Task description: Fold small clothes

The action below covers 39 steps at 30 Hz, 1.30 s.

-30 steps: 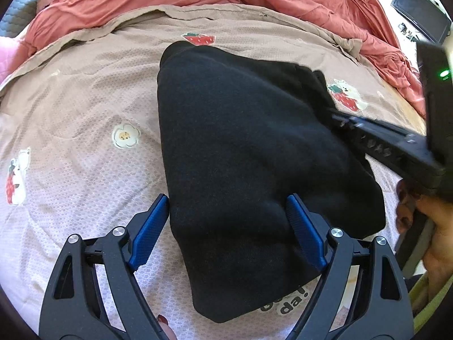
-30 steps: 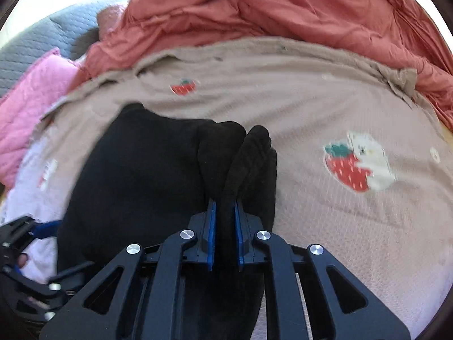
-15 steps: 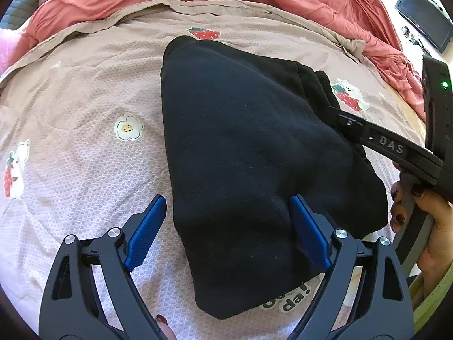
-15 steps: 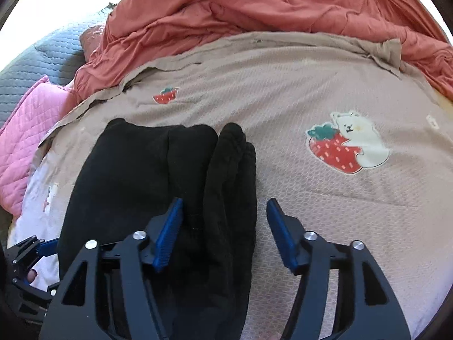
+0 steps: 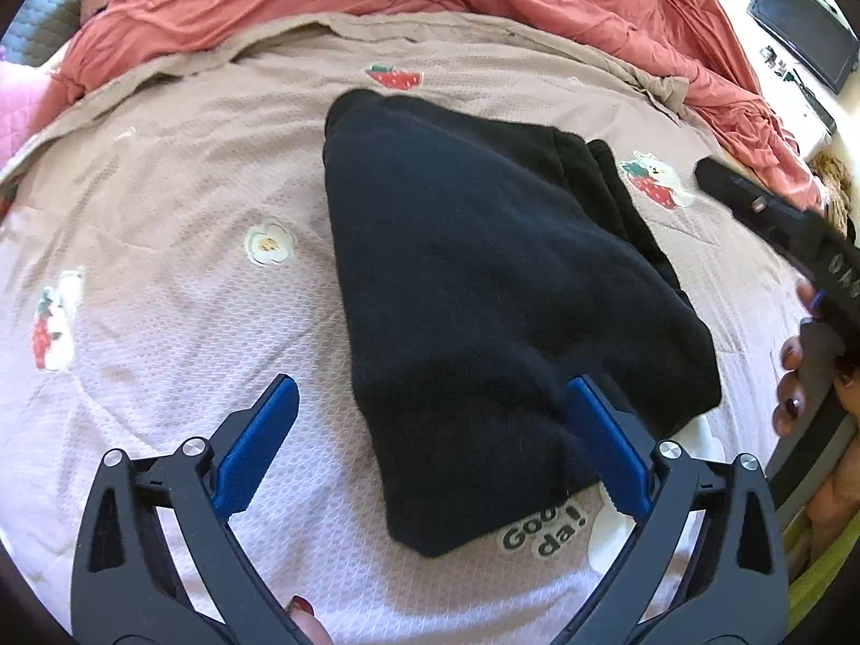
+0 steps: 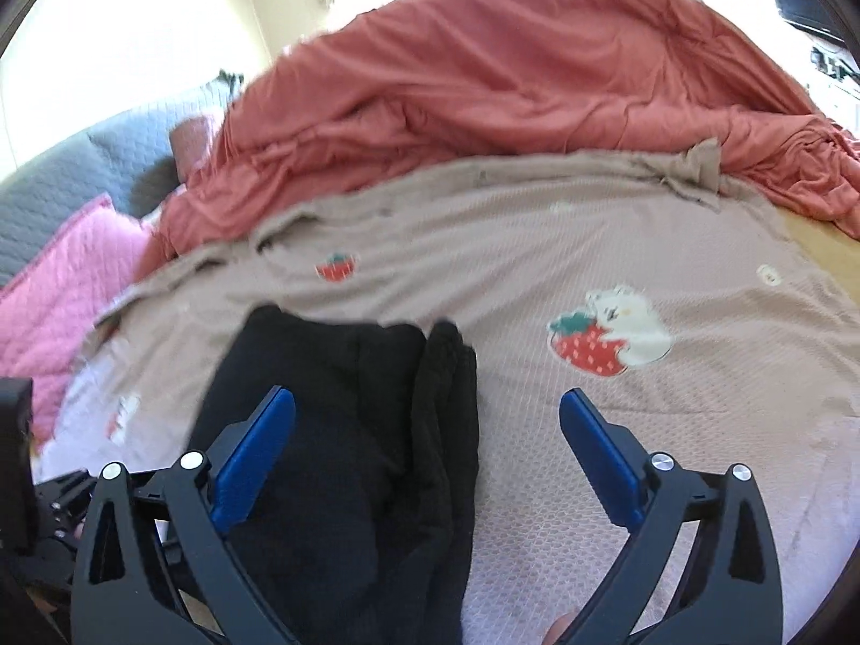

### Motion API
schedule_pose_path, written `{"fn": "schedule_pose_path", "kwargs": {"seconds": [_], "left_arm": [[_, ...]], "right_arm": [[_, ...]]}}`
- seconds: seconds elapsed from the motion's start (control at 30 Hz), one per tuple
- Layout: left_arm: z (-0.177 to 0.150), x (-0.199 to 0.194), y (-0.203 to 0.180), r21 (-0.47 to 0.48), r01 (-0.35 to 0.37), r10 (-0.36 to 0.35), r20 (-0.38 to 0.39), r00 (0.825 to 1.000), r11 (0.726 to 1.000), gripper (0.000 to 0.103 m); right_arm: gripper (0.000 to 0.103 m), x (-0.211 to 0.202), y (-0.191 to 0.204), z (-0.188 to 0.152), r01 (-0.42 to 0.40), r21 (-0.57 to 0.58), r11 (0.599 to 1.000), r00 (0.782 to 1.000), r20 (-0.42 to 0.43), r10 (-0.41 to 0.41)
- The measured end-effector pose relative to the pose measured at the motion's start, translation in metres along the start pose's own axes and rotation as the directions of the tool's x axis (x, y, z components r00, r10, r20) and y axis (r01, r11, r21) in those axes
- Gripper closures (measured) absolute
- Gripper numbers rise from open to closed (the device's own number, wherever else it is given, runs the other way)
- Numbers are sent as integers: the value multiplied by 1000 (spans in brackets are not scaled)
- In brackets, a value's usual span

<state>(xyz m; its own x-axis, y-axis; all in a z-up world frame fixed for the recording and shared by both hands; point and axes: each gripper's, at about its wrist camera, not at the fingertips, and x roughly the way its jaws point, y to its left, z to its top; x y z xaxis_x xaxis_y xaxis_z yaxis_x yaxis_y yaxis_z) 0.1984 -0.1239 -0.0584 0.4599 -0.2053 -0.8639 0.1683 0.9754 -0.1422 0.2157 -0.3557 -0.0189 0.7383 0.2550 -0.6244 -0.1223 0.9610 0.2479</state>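
The black garment (image 5: 484, 290) lies folded on the beige bedspread (image 5: 161, 322), in the middle of it. The fabric is soft and fleecy, and the folded shape is wide at the near end and narrow at the far end; along its right edge a thick rolled fold (image 6: 449, 403) shows several layers. The bedspread has a fine waffle texture and printed strawberries, a flower and a small bear. Behind it, a crumpled coral-red duvet (image 6: 537, 80) is heaped.

The left gripper (image 5: 430, 441) has its jaws wide, one blue ribbed pad on each side of the near end, and they have just been opening. The right gripper (image 6: 427, 446) also stands wide after just opening, holding nothing, above the rolled fold.
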Motion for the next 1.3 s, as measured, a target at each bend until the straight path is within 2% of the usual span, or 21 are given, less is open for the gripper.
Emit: {"fn": "schedule_pose_path", "kwargs": {"seconds": [0.17, 0.3, 0.43, 0.53, 0.7, 0.83, 1.0, 1.3], "left_arm": [[-2, -29, 4, -11, -33, 34, 70, 997, 999, 9], [-7, -54, 5, -3, -62, 62, 136, 989, 998, 9], [-17, -72, 6, -16, -59, 61, 167, 984, 998, 9], [-30, -82, 6, -10, -66, 67, 176, 982, 998, 9], [-48, -90, 11, -35, -51, 56, 161, 985, 998, 9], [-65, -92, 12, -33, -44, 49, 142, 989, 998, 9], [-80, -94, 16, -50, -34, 40, 124, 991, 998, 9], [-84, -100, 20, -70, -26, 34, 123, 992, 997, 9]], "right_arm": [[5, -37, 7, 0, 4, -2, 1000, 995, 96, -4], [5, -63, 16, -7, 2, -12, 1000, 992, 127, -1], [5, -90, 30, -24, 35, -55, 998, 989, 143, -27], [5, -106, 35, -40, 46, -59, 997, 992, 119, -39], [5, -113, 47, -65, 100, -42, 994, 995, 0, -100], [5, -114, 57, -81, 112, -58, 992, 991, -67, -115], [5, -119, 64, -90, 120, -72, 990, 989, -83, -126], [5, -122, 68, -94, 114, -102, 988, 989, -84, -123]]}}
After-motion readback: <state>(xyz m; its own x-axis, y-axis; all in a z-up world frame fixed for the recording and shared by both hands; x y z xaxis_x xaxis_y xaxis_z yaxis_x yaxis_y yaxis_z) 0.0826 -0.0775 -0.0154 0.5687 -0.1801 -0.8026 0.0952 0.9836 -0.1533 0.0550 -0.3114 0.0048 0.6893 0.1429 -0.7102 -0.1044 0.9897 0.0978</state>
